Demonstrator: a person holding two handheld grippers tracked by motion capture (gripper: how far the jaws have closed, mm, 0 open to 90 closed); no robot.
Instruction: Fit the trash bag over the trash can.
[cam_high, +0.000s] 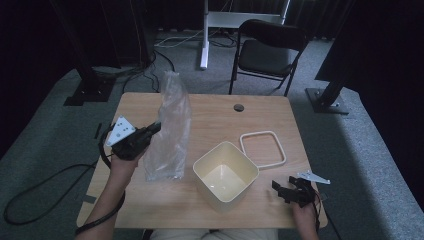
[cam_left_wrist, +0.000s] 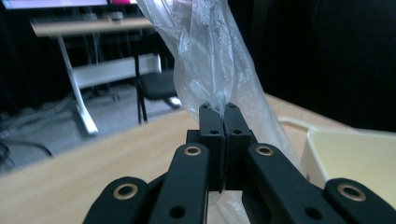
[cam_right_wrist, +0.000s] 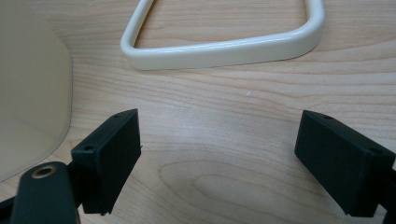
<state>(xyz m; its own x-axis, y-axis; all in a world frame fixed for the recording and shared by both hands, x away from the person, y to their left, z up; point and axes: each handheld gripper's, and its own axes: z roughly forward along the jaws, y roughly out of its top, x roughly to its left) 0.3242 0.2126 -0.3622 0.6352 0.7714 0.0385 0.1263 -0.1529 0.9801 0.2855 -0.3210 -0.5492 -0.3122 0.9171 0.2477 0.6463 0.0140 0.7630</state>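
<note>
We have the left gripper (cam_high: 156, 127) pinched shut on a fold of the clear, crinkled plastic bag (cam_high: 170, 131), which hangs raised over the left half of the pale wooden table (cam_high: 215, 112), its lower end touching the tabletop. In the left gripper view the 2 jaws meet on a thin pleat of the bag (cam_left_wrist: 212, 60). That slim bite is our main worry: slick film could slide out if we swing it fast. The cream square plastic bin (cam_high: 226, 176) stands near the front centre, just right of the bag, and the trailing plastic could snag its rim and tip it. The right gripper (cam_high: 287, 190) rests at the near right corner, jaws wide apart and holding nothing, with the cream square plastic rim frame (cam_right_wrist: 224, 46) lying flat just beyond it. If it reaches in late, the limp bag mouth may collapse before we line the bin.
</note>
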